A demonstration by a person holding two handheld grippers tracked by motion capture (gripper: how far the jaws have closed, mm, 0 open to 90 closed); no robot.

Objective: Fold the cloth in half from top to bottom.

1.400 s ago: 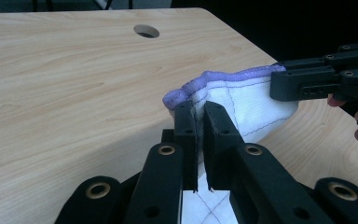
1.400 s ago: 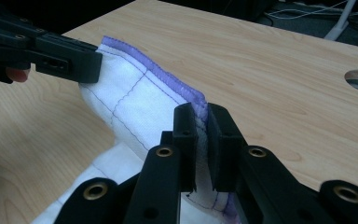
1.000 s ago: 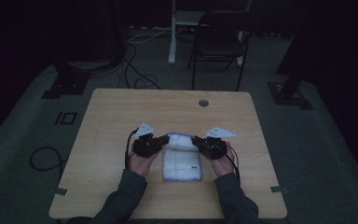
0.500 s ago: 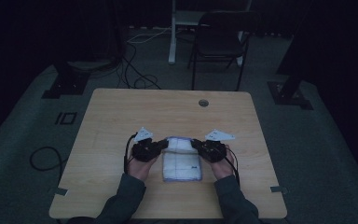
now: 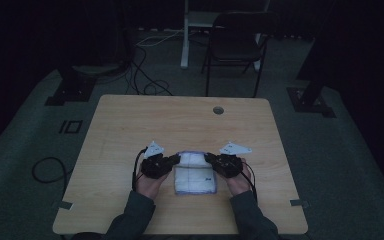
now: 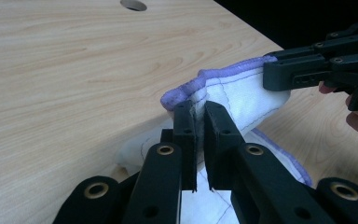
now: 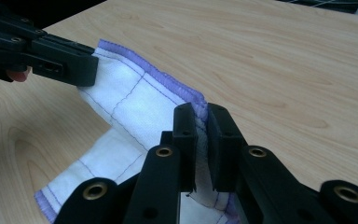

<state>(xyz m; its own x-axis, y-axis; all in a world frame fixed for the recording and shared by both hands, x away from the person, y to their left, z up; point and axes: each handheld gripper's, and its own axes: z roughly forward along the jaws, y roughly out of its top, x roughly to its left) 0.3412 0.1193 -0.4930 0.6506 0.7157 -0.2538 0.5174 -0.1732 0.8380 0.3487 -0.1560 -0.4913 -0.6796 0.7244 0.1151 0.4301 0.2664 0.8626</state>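
We can read no text, label, brand, number or sign on the cloth [image 6: 242, 100], the table [image 5: 130, 125] or either gripper, though the dim high view may perhaps hide small print from us.

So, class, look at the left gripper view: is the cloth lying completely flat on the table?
No, the left gripper pinches the cloth and its purple-hemmed edge is lifted off the table.

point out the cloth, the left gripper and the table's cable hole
cloth [image 5: 195, 174], high view, its white middle
left gripper [image 6: 199, 109], left gripper view, between the jaw tips
cable hole [image 5: 218, 110], high view, its centre
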